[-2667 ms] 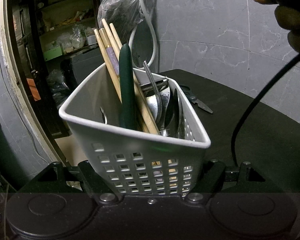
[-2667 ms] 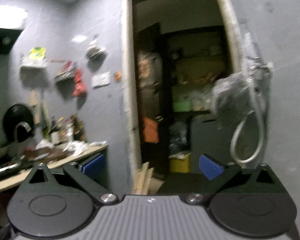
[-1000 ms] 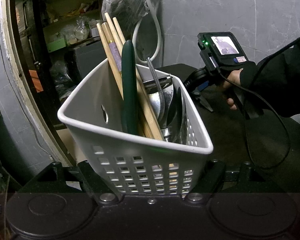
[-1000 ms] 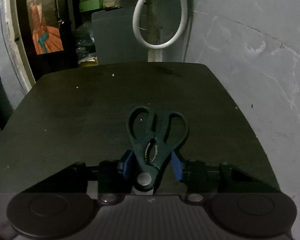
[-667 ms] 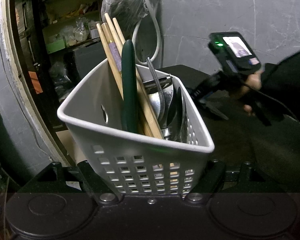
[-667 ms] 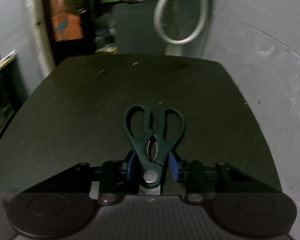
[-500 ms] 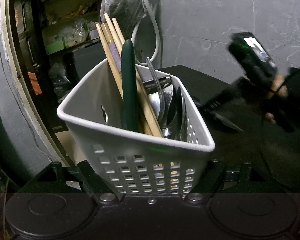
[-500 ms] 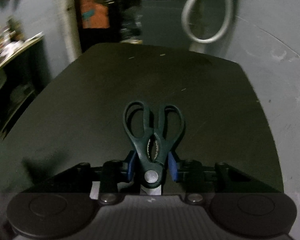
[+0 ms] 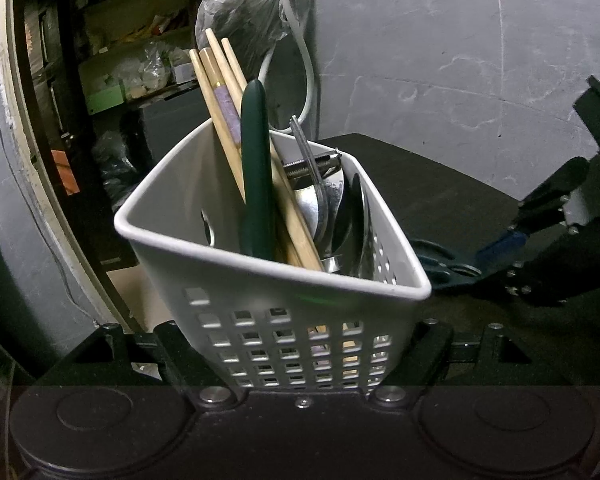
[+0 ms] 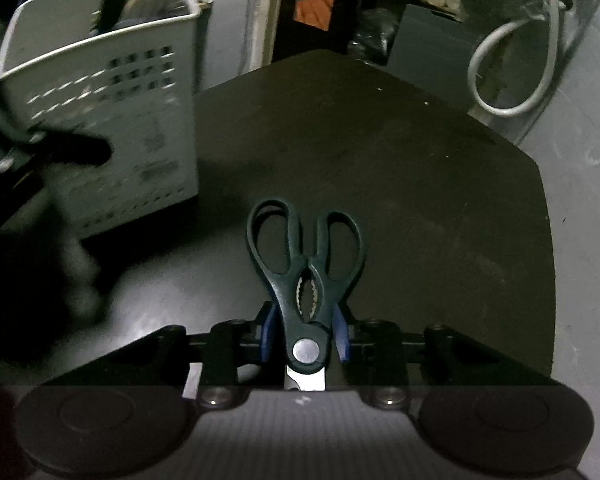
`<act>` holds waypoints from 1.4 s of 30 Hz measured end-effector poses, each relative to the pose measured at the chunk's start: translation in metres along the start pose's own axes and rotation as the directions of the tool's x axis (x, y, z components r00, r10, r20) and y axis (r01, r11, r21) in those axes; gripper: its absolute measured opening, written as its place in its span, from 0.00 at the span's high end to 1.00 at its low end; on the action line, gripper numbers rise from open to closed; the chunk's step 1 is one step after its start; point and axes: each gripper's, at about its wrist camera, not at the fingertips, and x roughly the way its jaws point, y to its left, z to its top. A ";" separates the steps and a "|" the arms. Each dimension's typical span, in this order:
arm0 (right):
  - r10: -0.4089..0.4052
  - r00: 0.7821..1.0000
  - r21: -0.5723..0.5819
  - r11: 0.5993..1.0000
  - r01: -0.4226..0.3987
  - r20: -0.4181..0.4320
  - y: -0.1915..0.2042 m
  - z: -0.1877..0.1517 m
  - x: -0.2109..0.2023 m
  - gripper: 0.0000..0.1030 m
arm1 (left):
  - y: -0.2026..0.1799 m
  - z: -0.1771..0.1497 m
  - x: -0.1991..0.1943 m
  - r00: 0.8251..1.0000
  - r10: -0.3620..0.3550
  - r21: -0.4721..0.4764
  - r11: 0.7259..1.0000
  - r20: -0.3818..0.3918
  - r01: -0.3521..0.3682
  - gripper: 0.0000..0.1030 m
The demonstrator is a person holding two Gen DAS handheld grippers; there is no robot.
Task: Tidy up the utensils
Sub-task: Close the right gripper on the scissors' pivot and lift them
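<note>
My left gripper (image 9: 300, 344) is shut on the lower wall of a white perforated basket (image 9: 284, 292) and holds it tilted. Inside stand wooden chopsticks (image 9: 220, 92), a dark green handle (image 9: 254, 168) and metal utensils (image 9: 320, 208). My right gripper (image 10: 304, 332) has dark green scissors (image 10: 306, 264) between its blue pads near the pivot, handles pointing away. Its jaws are closing on them. In the right wrist view the basket (image 10: 112, 120) is at the upper left. In the left wrist view the scissors (image 9: 440, 264) and right gripper (image 9: 484, 264) sit just right of the basket.
A black table (image 10: 380, 140) lies under both grippers, with grey marbled wall behind and to the right. A white hose loop (image 10: 512, 80) and a plastic-wrapped bundle (image 9: 240, 8) hang at the back. A dark doorway with cluttered shelves (image 9: 112, 80) opens on the left.
The right gripper has carried the scissors off the table's far side toward the basket, rolling as it went. The basket has come into the right wrist view. The left gripper and basket stayed put.
</note>
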 end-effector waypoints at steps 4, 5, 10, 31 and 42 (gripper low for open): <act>0.005 1.000 -0.034 0.999 -0.004 0.007 -0.001 -0.005 -0.006 0.69 | 0.001 0.000 -0.001 1.000 -0.002 0.002 1.000 0.002 0.002 0.21; 0.006 1.000 -0.030 1.000 -0.006 0.017 -0.001 -0.003 -0.009 0.67 | 0.001 0.000 -0.001 1.000 -0.002 0.002 1.000 0.002 0.002 0.21; 0.039 0.996 -0.039 0.999 -0.037 0.074 0.001 0.008 -0.018 0.61 | 0.001 0.000 -0.001 1.000 -0.001 0.002 1.000 0.002 0.001 0.21; 0.158 0.987 0.017 0.987 -0.159 0.037 0.013 0.029 0.023 0.90 | -0.003 0.001 -0.002 1.000 0.011 -0.001 1.000 0.000 -0.011 0.21; 0.216 0.974 0.038 0.975 -0.219 0.066 0.021 0.019 -0.002 0.94 | -0.003 0.001 -0.002 1.000 0.010 -0.001 1.000 0.001 -0.010 0.21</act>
